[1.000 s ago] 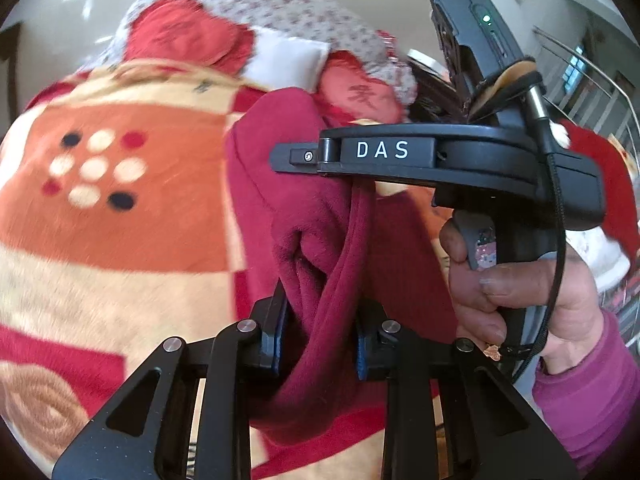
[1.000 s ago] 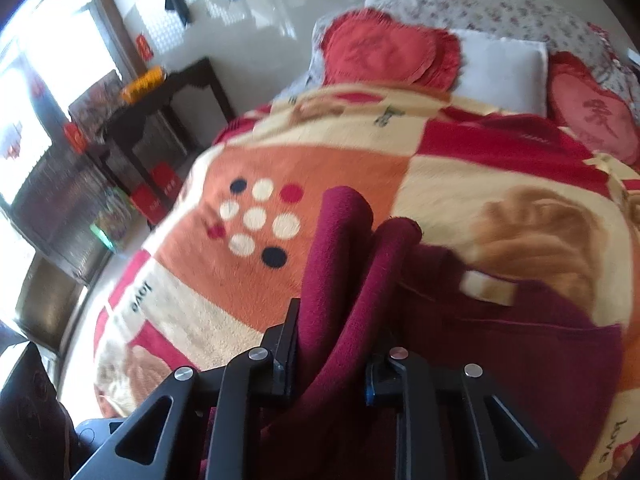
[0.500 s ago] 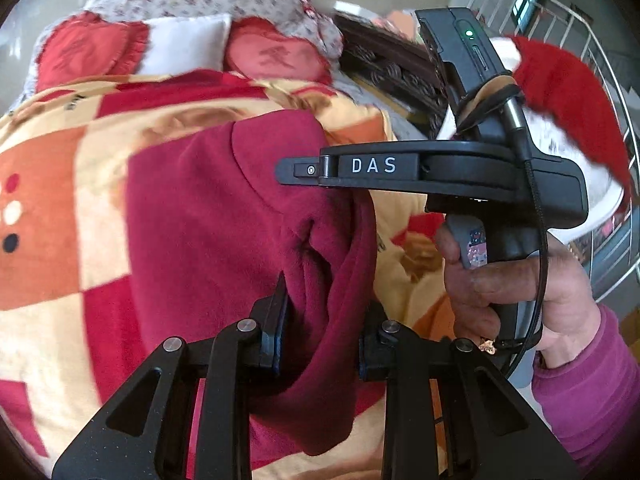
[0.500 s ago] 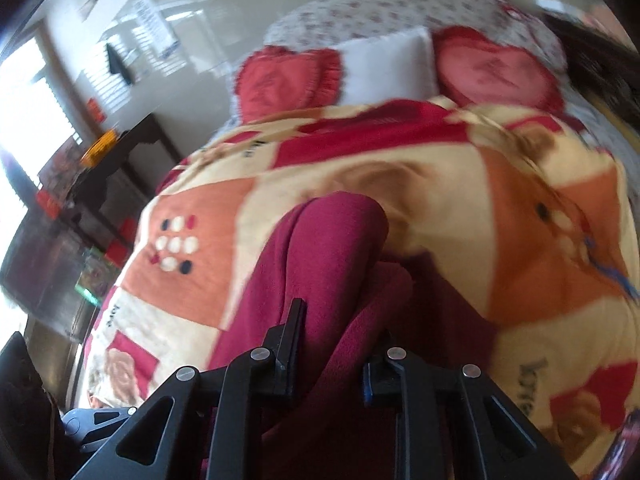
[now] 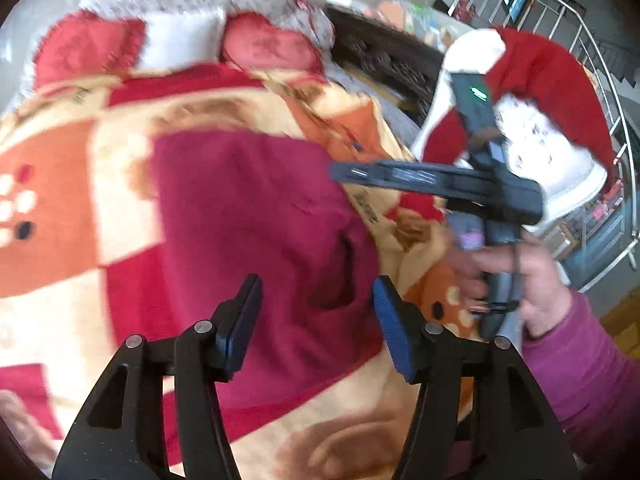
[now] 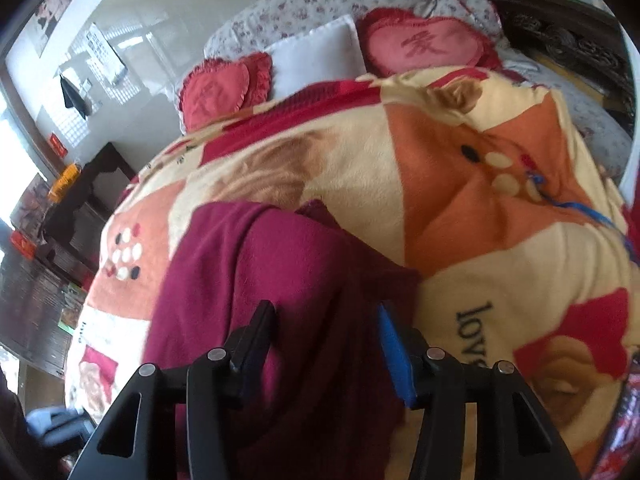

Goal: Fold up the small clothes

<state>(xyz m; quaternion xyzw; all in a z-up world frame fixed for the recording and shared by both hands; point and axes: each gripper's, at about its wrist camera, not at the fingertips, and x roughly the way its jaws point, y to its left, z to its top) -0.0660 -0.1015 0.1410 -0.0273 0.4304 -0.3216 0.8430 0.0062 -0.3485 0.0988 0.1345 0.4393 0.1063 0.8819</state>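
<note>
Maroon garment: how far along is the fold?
Done: the maroon garment lies doubled over on the patterned blanket, one layer on another. In hand: nothing; the left gripper and right gripper are both opening, their fingers standing apart from the cloth below them. Left: it looks bulky and uneven along its right edge, so probably another fold or some smoothing.

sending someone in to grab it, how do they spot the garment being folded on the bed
Start at the bed's patchwork blanket of orange, cream and red squares with bears. The garment lies on it, folded flat, towards the foot, away from the heart cushions. It is the only plain thing there: dark maroon fleece, no print.
</note>
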